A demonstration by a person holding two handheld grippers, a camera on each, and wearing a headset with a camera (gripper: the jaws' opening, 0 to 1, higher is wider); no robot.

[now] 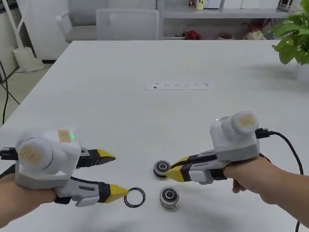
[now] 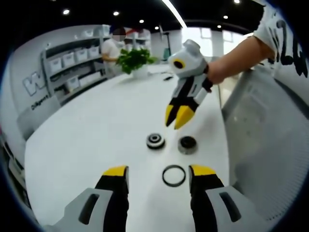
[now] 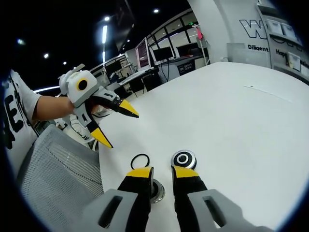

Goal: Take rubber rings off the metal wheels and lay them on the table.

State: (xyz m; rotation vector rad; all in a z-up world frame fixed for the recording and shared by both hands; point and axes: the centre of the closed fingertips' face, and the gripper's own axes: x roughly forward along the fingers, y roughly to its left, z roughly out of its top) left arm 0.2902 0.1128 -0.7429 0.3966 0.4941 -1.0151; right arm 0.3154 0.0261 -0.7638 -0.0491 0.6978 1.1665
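Observation:
Two small metal wheels lie near the table's front edge. The far wheel [image 1: 162,168] [image 2: 155,141] [image 3: 184,158] has a dark rim. The near wheel [image 1: 169,197] [image 2: 187,144] shows a silvery side and sits partly behind a jaw in the right gripper view [image 3: 157,189]. A loose black rubber ring [image 1: 134,197] [image 2: 174,175] [image 3: 140,160] lies flat on the table, just ahead of my left gripper [image 1: 116,175] [image 2: 159,171] [image 3: 118,128], which is wide open and holds nothing. My right gripper [image 1: 176,169] [image 2: 176,118] [image 3: 162,172] hovers over the far wheel, jaws only narrowly apart, nothing between them.
A white power strip [image 1: 179,86] lies mid-table. A potted plant [image 1: 294,36] stands at the far right corner and chairs [image 1: 126,24] beyond the far edge. The right gripper's cable [image 1: 285,145] trails right. A grey mesh chair [image 3: 53,179] is beside the table.

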